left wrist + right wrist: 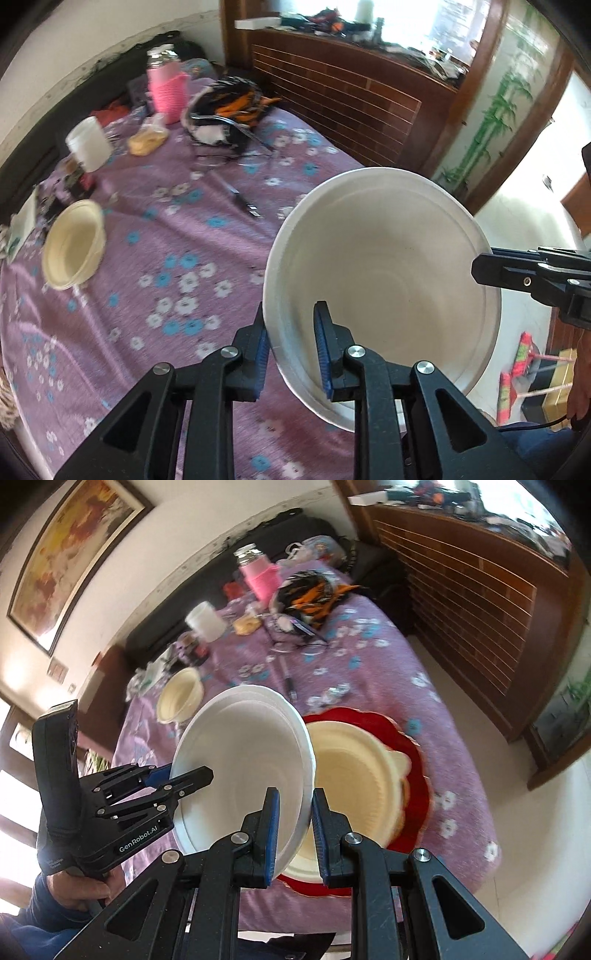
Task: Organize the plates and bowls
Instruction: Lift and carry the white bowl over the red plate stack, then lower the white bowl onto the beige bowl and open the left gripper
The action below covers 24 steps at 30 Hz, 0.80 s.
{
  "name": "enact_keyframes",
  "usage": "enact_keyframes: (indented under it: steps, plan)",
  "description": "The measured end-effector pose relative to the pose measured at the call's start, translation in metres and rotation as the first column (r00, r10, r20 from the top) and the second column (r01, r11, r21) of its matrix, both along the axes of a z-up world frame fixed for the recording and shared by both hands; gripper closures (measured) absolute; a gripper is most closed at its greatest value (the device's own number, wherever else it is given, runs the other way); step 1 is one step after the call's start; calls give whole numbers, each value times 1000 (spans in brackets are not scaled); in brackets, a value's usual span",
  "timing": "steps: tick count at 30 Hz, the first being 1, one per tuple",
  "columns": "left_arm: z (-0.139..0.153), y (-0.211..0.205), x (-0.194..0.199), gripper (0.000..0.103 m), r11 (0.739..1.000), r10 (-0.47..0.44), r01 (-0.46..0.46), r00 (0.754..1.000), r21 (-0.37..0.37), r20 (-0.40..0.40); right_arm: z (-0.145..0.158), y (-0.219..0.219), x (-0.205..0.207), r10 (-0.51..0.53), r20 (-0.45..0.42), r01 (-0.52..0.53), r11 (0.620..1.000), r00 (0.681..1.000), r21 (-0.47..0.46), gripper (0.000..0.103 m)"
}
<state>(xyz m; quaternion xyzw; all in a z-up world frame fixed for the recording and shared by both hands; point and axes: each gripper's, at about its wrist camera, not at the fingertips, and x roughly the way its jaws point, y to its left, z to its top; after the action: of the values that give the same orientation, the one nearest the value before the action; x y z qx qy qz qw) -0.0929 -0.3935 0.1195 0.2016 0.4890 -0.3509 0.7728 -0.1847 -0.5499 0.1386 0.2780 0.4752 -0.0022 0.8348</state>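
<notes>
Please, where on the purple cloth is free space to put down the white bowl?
Free: the cloth between the cream bowl and the held white bowl. Crowded: the far end around the pink cup and white jar. The red plate already carries a cream dish.

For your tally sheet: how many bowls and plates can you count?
4: white bowl held up by both grippers; cream bowl on the red plate; small cream bowl further back. Stacked ones may hide.
</notes>
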Motion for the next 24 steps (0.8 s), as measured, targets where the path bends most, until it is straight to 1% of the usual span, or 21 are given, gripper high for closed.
enact_keyframes:
  steps: [4,9,18,24]
  plan:
    - [-14,-19,-3,82,999,-33,33,999,17,-35,-8,-16,-11,-41,-24,41,999,999,6,84]
    - [-26,-29,-7,82,998,-48,50,997,33,-58,-18,-29,-17,-65,-53,66,998,996,13,84]
    - [-31,-31,-3,82,999,-37,39,997,34,-65,-33,-33,-15,-68,-85,70,997,994,27,84]
    - [-33,-30,-2,82,999,-34,36,997,28,-68,-35,-34,-13,-73,-89,76,997,993,26,84]
